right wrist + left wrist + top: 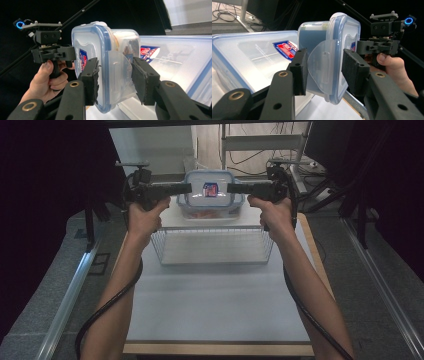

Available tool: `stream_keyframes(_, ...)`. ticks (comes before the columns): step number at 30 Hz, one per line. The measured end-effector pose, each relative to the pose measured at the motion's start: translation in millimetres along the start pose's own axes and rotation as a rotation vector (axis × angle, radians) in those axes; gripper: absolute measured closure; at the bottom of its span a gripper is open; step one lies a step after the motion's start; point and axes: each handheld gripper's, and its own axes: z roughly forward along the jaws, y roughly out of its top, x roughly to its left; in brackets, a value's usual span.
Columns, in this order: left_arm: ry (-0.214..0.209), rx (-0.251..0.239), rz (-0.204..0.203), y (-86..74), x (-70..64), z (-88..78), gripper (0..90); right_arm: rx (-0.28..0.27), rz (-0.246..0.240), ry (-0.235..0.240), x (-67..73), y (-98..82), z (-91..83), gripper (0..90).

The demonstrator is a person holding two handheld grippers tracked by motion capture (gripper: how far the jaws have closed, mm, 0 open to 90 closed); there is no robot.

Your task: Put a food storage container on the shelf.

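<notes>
A small clear food box [210, 179] with a blue-rimmed lid and a red-blue label hangs in the air between my two grippers. My left gripper [184, 187] clamps its left end and my right gripper [234, 187] its right end. In the left gripper view my left gripper [324, 72] has one pad on the lid and one on the base, with the latch flap [322, 67] between them. In the right gripper view my right gripper [116, 80] grips the food box [100, 62] the same way, and brownish contents show inside.
A larger clear lidded box [249, 55] with the same label lies just below and behind the held one, also seen as the larger box [180, 57]. A white wire basket [212, 245] stands on the white table top [215, 305] in front. Dark frames and cables flank the table.
</notes>
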Motion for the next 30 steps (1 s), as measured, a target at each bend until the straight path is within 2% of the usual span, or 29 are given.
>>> stream_keyframes(6,0.005,-0.008,-0.029,1.6,9.3,7.3,56.8,-0.011,0.032,0.002,-13.3,2.5,5.4,57.6)
stream_keyframes(10,0.020,-0.006,-0.047,1.8,11.6,10.2,56.4,-0.016,0.043,0.003,-17.4,5.1,7.3,57.4)
stream_keyframes(13,0.059,-0.002,-0.028,2.2,10.4,11.7,54.9,-0.020,0.054,-0.001,-19.5,5.9,9.1,57.2)
stream_keyframes(16,0.094,0.022,-0.008,2.5,7.8,14.9,51.4,-0.015,0.058,-0.011,-20.0,6.1,11.3,56.2)
stream_keyframes(18,0.117,0.034,0.010,2.6,5.8,17.4,50.0,-0.014,0.051,-0.027,-19.1,6.3,13.1,55.0)
stream_keyframes(23,0.139,0.048,0.014,3.3,3.7,21.2,48.7,-0.017,0.042,-0.050,-19.8,8.4,14.9,53.9)
stream_keyframes(30,0.143,0.033,-0.010,3.8,1.2,22.5,45.0,-0.034,-0.014,-0.135,-18.1,14.2,17.0,53.9)
